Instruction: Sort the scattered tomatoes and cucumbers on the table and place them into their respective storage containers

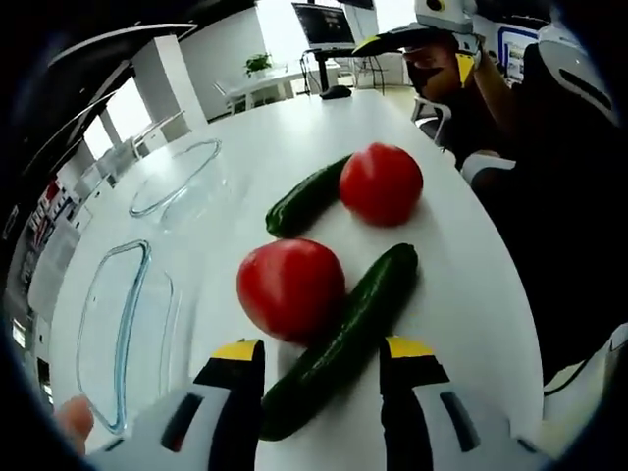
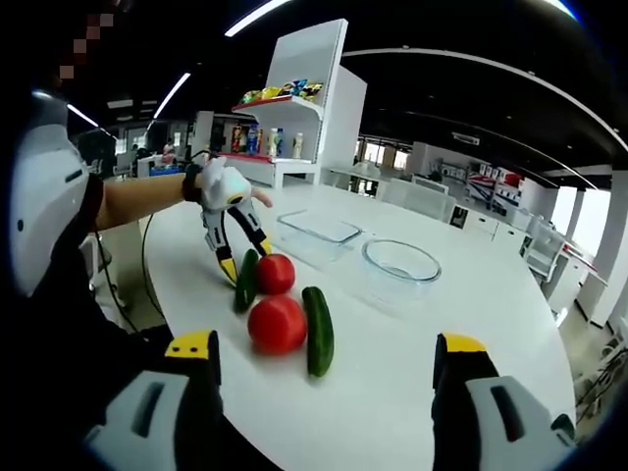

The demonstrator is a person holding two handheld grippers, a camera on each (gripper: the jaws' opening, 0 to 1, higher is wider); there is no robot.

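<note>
Left gripper (image 1: pixel 322 355) jaws spread, straddling the near cucumber (image 1: pixel 343 339) at bottom centre (tomato (image 1: pixel 290 287) touching it); right gripper (image 2: pixel 329 355) open.

Each gripper has two dark jaws with yellow tips and a pale grey body with dark slots; the left gripper (image 1: pixel 319 365) shows this in the left gripper view, and the right gripper (image 2: pixel 326 358) in the right gripper view. In the right gripper view the left gripper (image 2: pixel 238 257) has a white body with black jaws ending in yellow tips. The person (image 2: pixel 59 226) wears a dark short-sleeved top and a black wristband, and a dark cap with a yellow edge.
</note>
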